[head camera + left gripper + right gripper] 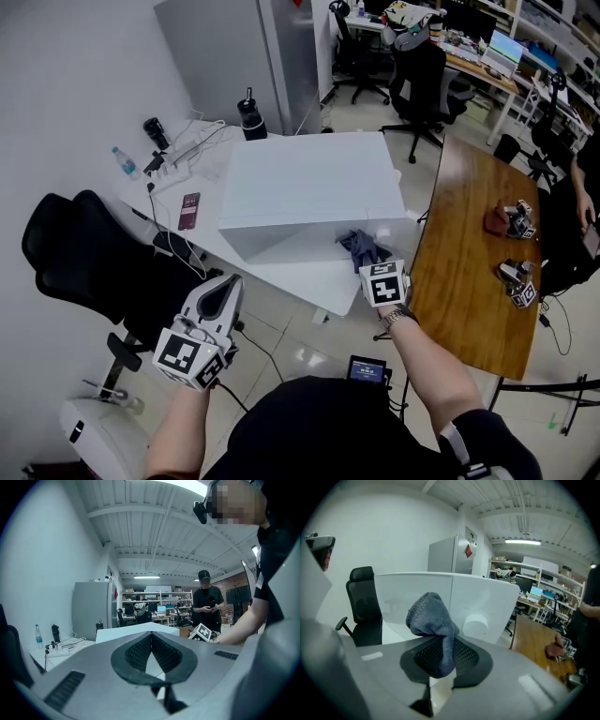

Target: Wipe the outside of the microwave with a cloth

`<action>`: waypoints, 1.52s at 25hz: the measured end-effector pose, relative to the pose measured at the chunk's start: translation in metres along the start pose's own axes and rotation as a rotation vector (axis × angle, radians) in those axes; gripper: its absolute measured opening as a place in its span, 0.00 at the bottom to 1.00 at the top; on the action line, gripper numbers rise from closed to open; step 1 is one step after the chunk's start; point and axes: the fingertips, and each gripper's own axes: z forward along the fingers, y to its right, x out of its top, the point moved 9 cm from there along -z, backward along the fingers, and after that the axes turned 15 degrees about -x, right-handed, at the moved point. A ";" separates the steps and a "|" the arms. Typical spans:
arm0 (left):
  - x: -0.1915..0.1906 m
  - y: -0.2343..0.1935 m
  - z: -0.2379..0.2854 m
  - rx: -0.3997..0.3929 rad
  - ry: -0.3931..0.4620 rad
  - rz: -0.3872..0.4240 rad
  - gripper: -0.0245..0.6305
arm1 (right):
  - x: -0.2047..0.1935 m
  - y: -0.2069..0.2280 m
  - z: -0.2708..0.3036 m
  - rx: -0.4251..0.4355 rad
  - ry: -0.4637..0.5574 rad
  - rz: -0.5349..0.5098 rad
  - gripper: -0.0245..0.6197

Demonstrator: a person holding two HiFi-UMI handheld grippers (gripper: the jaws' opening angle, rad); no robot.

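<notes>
The microwave (pixel 309 183) is a plain white box on a white table (pixel 192 178). My right gripper (pixel 368 257) is at the box's front right corner, shut on a crumpled blue-grey cloth (pixel 362 247). In the right gripper view the cloth (pixel 432 617) bulges up from between the jaws of the right gripper (pixel 440 645), with the microwave's white face (pixel 483 597) close ahead. My left gripper (pixel 223 289) hangs lower left, off the table's front edge, apart from the box. In the left gripper view the left gripper (pixel 151 640) is shut with nothing in it, and the microwave's top (pixel 133 632) lies beyond.
A black office chair (pixel 80 248) stands left of the table. A phone (pixel 188 210), a water bottle (pixel 124 161) and cables lie on the table's left part. A wooden table (pixel 469 253) at right bears two spare grippers (pixel 518 220) and a reddish cloth (pixel 495 220). A person (pixel 208 603) stands beyond.
</notes>
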 end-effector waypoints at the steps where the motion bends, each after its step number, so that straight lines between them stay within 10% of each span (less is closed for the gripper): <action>1: 0.000 0.003 0.002 0.000 0.000 -0.001 0.04 | -0.002 0.004 -0.002 -0.001 -0.001 0.002 0.11; 25: 0.000 0.081 0.059 -0.012 -0.001 -0.011 0.04 | -0.016 0.121 -0.029 -0.052 0.049 0.017 0.11; 38: -0.002 0.118 0.115 -0.176 -0.029 -0.012 0.18 | 0.027 0.120 -0.122 0.140 0.283 -0.018 0.11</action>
